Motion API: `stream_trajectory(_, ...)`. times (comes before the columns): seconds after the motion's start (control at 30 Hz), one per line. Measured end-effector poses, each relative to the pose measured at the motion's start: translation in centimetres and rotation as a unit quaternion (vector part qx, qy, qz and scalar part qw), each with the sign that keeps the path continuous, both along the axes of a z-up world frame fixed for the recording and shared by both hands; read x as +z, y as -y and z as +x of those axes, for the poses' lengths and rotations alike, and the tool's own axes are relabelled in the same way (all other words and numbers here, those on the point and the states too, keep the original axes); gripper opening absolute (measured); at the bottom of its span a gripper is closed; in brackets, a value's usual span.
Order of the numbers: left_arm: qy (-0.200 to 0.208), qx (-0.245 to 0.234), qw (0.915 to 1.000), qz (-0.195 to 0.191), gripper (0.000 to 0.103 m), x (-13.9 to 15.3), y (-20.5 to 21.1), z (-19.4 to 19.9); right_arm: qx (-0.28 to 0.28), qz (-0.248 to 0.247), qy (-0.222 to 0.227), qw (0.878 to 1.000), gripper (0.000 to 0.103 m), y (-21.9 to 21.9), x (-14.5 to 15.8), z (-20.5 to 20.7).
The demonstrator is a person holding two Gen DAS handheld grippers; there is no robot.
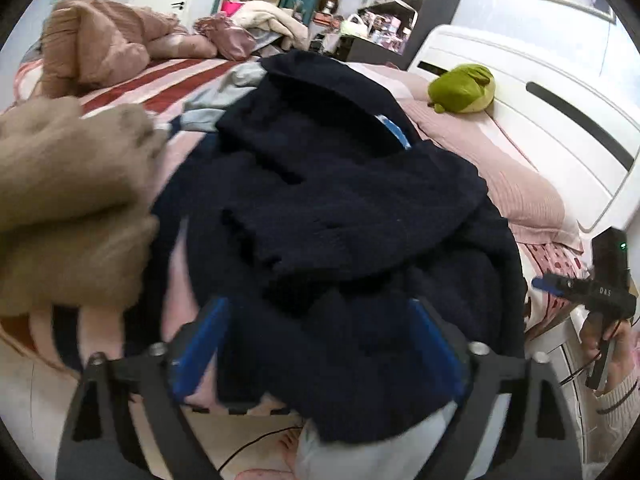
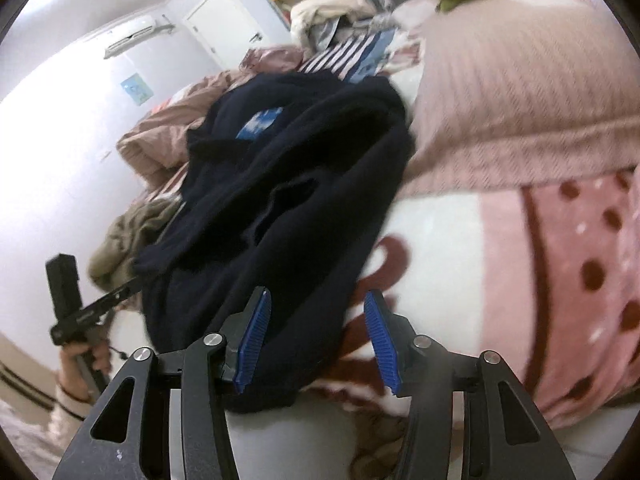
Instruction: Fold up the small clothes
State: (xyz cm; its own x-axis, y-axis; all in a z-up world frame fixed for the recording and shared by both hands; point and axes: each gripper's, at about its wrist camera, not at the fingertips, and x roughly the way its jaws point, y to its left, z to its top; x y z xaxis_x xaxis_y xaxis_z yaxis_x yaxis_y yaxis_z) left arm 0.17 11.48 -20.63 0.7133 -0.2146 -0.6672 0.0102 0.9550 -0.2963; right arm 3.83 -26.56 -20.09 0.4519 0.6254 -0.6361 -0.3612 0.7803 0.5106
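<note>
A dark navy knitted garment lies crumpled on the bed, with a blue tag showing near its collar. It also shows in the right wrist view. My left gripper is open, its blue pads on either side of the garment's near hem. My right gripper is open, and its left pad is next to the garment's right edge. The right gripper also shows in the left wrist view at the right, and the left gripper shows in the right wrist view at the left.
A tan garment lies left of the navy one. A pink pillow and a green frog plush lie by the white headboard. A brown duvet is heaped at the far side. The bed edge is near me.
</note>
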Motion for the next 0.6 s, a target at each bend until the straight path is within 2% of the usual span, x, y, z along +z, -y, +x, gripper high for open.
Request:
stream_trajectory(0.03,-0.007,0.002,1.0,-0.001,0.096,-0.2,-0.2,-0.2,0.015,0.005,-0.018,1.0,0.067,-0.2,-0.4,-0.2)
stream_trajectory(0.07,-0.019,0.003,0.9998,-0.003,0.1,-0.5,-0.8,-0.3,0.028,0.007,-0.033,0.999,0.073,-0.5,-0.8,-0.4)
stream_trajectory(0.13,-0.036,0.007,0.9993,-0.008,0.1,-1.4,-1.5,-0.6,0.053,0.009,-0.063,0.997,0.073,-1.2,-1.8,-1.0)
stream_trajectory(0.2,-0.053,-0.003,0.9979,-0.039,0.1,-2.6,-2.1,-0.8,0.072,0.015,-0.088,0.993,0.078,-1.9,-2.9,-1.5)
stream_trajectory(0.3,-0.056,-0.022,0.9944,-0.087,0.1,-4.2,-1.9,-0.1,0.085,0.031,-0.101,0.991,0.095,-3.2,-3.8,-1.6)
stream_trajectory(0.33,-0.056,-0.023,0.9942,-0.089,0.1,-4.3,-1.6,0.3,0.088,0.037,-0.098,0.991,0.099,-3.5,-3.7,-1.6)
stream_trajectory(0.43,-0.04,-0.012,0.997,-0.066,0.098,-4.2,-0.4,1.3,0.087,0.054,-0.09,0.991,0.099,-4.3,-3.0,-1.1)
stream_trajectory(0.5,-0.036,-0.003,0.9979,-0.055,0.087,-3.7,0.5,2.0,0.085,0.043,-0.074,0.993,0.092,-5.3,-2.7,-0.6)
stream_trajectory(0.53,-0.037,0.004,0.9985,-0.039,0.07,-3.5,1.1,2.2,0.083,0.03,-0.065,0.994,0.079,-5.7,-2.6,-0.5)
stream_trajectory(0.57,-0.039,0.007,0.9989,-0.025,0.048,-3.4,1.4,2.7,0.081,0.013,-0.055,0.995,0.057,-6.2,-2.5,-0.4)
stream_trajectory(0.6,-0.041,0.01,0.999,-0.013,0.036,-3.3,1.6,2.9,0.074,-0.009,-0.044,0.996,0.046,-6.5,-2.3,-0.4)
